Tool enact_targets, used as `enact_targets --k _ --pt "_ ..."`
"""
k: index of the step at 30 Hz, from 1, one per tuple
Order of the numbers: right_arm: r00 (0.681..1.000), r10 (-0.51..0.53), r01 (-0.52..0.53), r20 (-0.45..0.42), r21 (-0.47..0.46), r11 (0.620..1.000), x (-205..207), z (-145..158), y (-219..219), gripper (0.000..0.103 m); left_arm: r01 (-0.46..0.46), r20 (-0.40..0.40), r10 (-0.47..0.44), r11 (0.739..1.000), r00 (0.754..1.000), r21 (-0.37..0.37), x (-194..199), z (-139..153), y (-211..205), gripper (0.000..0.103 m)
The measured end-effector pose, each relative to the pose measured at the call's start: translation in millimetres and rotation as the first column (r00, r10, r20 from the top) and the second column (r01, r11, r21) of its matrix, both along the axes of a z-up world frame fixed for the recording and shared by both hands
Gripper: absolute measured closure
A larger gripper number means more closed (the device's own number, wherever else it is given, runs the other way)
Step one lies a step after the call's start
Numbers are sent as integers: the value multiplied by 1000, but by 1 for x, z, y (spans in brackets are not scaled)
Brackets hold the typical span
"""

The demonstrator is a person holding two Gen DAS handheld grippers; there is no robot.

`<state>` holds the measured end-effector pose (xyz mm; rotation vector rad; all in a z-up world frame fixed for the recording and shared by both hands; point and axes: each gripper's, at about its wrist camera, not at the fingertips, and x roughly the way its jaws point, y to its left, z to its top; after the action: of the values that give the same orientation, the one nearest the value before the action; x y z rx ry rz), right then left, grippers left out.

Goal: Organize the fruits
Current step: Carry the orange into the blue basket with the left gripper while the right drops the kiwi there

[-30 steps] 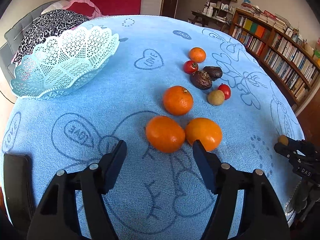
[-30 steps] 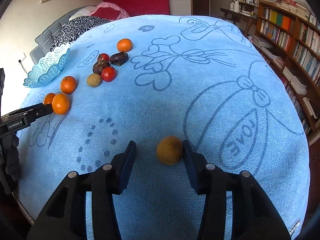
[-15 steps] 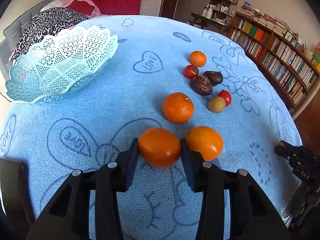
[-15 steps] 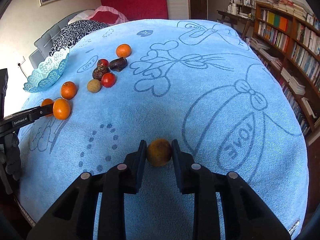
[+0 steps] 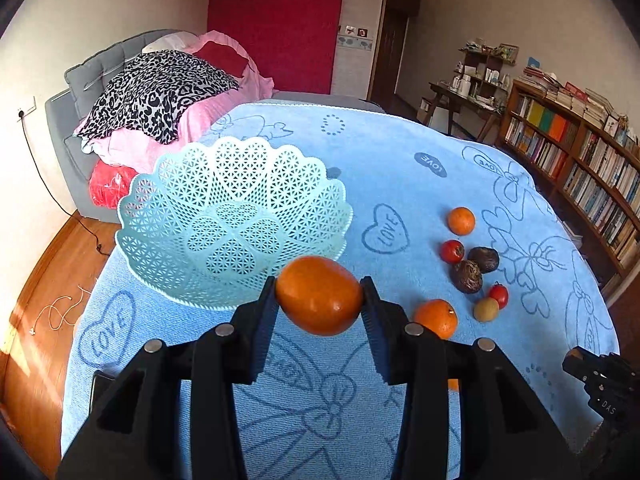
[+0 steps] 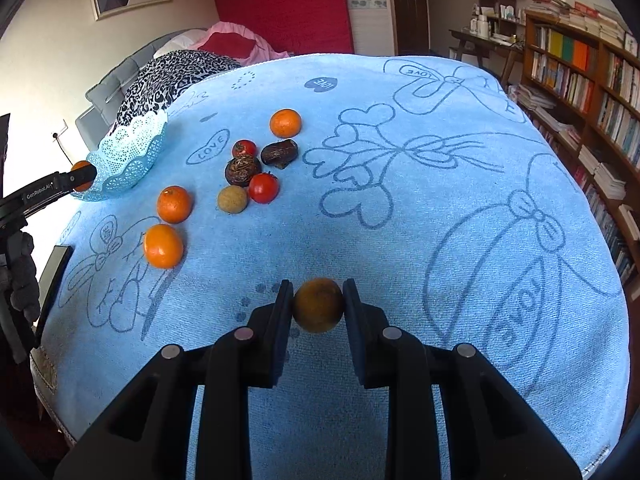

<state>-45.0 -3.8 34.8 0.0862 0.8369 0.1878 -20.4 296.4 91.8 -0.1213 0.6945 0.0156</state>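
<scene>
At five o'clock off the basket (image 5: 236,220), held aloft: orange (image 5: 319,295) clenched by left gripper (image 5: 319,304). Right gripper (image 6: 318,308) pinching a brownish fruit (image 6: 318,305) above the cloth (image 6: 400,240). Could roll out if released short of the rim; could tip the light basket if bumped.

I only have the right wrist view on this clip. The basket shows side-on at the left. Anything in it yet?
Observer: No. The left wrist view looks straight into the basket; it holds nothing.
Operator: And the left gripper by its rim, is its hold firm?
Observer: It is shut on an orange, pinched from both sides, and seems lifted off the cloth.
Operator: Over the basket?
Observer: Just short of the near rim, as far as I can tell.
</scene>
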Motion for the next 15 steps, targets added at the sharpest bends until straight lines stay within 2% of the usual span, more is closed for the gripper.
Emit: enact_targets --k 5,10,11,12,14,15 --pt "1000 8 -8 1 6 1000 3 2 8 77 -76 7 76 997 997 -7 11 4 28 61" --pt "1000 14 -14 -1 5 1000 6 4 15 77 -122 -21 122 992 992 -16 22 -3 45 59" --pt "1000 15 -15 -1 6 1000 7 4 17 77 -130 -24 129 991 991 -25 24 -4 47 53" --pt "1000 17 -17 -2 11 1000 9 5 18 77 -137 -25 136 990 990 -30 24 -5 49 39" --pt "1000 23 -23 -3 22 999 11 6 21 77 -147 -9 147 988 989 -39 22 -5 52 26" --pt "1000 27 -27 -1 23 999 12 7 24 77 -149 2 149 988 989 -38 20 -3 53 24"
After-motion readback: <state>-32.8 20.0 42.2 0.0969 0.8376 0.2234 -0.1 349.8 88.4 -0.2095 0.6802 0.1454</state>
